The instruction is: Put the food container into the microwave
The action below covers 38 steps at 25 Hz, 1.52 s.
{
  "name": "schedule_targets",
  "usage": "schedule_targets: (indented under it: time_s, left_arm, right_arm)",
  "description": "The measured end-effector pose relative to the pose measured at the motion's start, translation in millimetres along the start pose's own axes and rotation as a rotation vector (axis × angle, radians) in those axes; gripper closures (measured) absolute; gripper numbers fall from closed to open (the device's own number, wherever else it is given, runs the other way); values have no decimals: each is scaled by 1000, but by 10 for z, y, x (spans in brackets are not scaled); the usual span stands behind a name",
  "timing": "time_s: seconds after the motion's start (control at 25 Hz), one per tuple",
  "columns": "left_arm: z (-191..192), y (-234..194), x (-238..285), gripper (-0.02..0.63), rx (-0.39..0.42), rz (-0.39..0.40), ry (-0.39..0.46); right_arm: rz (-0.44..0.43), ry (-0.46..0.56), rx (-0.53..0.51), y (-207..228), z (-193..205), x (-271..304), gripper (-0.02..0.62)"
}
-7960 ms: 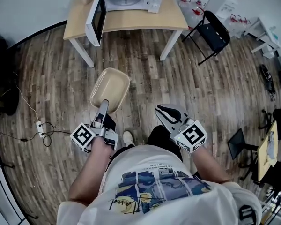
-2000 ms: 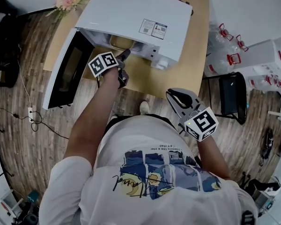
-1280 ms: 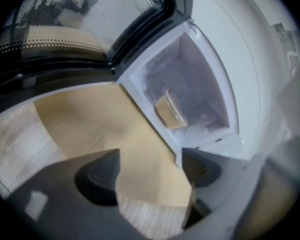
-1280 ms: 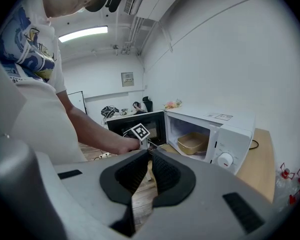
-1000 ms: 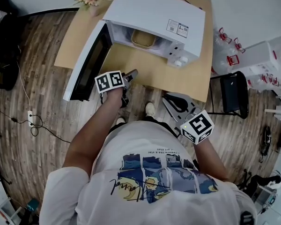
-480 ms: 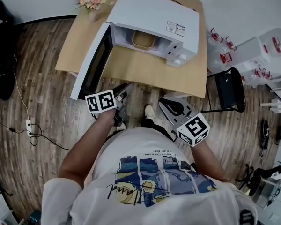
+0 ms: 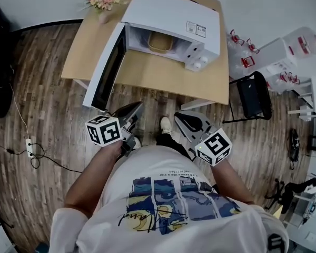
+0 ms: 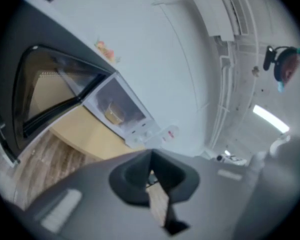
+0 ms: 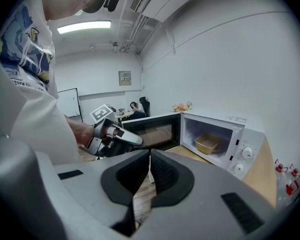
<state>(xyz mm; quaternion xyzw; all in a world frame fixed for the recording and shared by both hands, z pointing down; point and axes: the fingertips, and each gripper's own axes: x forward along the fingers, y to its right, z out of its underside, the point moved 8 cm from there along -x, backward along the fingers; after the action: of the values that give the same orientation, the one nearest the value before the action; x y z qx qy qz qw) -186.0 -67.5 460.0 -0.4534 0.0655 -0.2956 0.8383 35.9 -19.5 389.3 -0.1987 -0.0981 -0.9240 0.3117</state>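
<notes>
The food container point(image 7: 159, 42) sits inside the microwave point(image 7: 174, 12) cavity, ahead of both tools and well apart from them, so placement appears complete. The left gripper point(image 7: 137, 107) has just been closing its jaws, which now meet on nothing; the right gripper point(image 7: 179, 118) is likewise closed and empty. The open door point(image 7: 106, 67) stands near the left tips, ahead and to their left: if closing follows, press its outer face near the free edge and swing smoothly

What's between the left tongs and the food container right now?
In the head view, only wood floor and bare tabletop lie between the left tongs and the food container in the open microwave; nothing blocks the way.
</notes>
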Motion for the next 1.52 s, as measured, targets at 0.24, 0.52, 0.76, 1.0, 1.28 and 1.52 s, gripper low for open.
schedule_targets:
  time_s: [0.24,0.52,0.76,1.0,1.28,1.52]
  left_arm:
    - [55,151,-197,598,73,41,-11]
    - [64,261,-376,598,179,48,-36]
    - [77,293,-464,598,198,55,-24]
    - [84,327,-526,598,207,55,-12]
    - [114,355,-531,598,225,59,-14]
    - [119,380,-500,598,248,57,-24]
  right_arm:
    - [-5,1,0,-180,32,24,584]
    - [-13,1,-7,-338,32,86,586]
    - [-20,4,-25,-424,3,106,586]
    - [-18,8,-37,-466,-30,79,586]
    - [-17,11,-49,-489,-20,55,588]
    - [-7,15,-51,-479,-13,23,588]
